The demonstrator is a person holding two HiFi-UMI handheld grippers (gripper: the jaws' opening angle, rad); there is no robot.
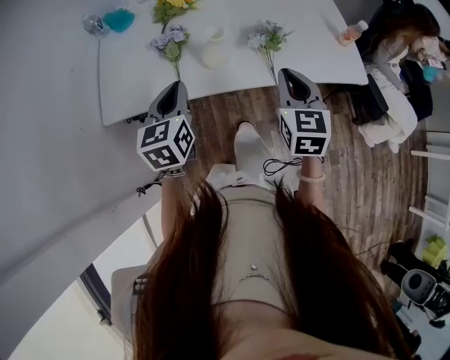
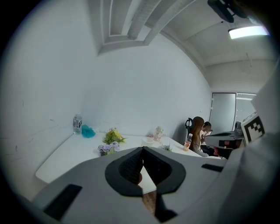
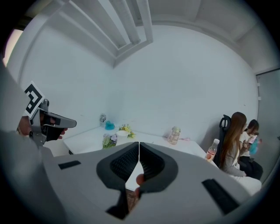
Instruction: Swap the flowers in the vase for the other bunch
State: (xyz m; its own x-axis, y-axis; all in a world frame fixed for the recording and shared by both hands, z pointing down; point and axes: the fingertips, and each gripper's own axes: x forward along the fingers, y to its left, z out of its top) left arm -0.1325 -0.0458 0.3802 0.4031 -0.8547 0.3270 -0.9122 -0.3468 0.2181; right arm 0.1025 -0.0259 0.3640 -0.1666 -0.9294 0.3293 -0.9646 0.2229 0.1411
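- Plainly, the left tool [image 1: 176,86] and right tool [image 1: 287,72] are both clenched, jaws together with nothing between them, held side by side at the near edge of the tabletop [image 1: 133,77].
- One small, white, rounded vase [image 1: 214,48] stands upright on it.
- Three bunches lie around the vase: purple flowers [image 1: 171,39] to its left, pale flowers [image 1: 268,36] to its right, yellow flowers [image 1: 172,8] further back.
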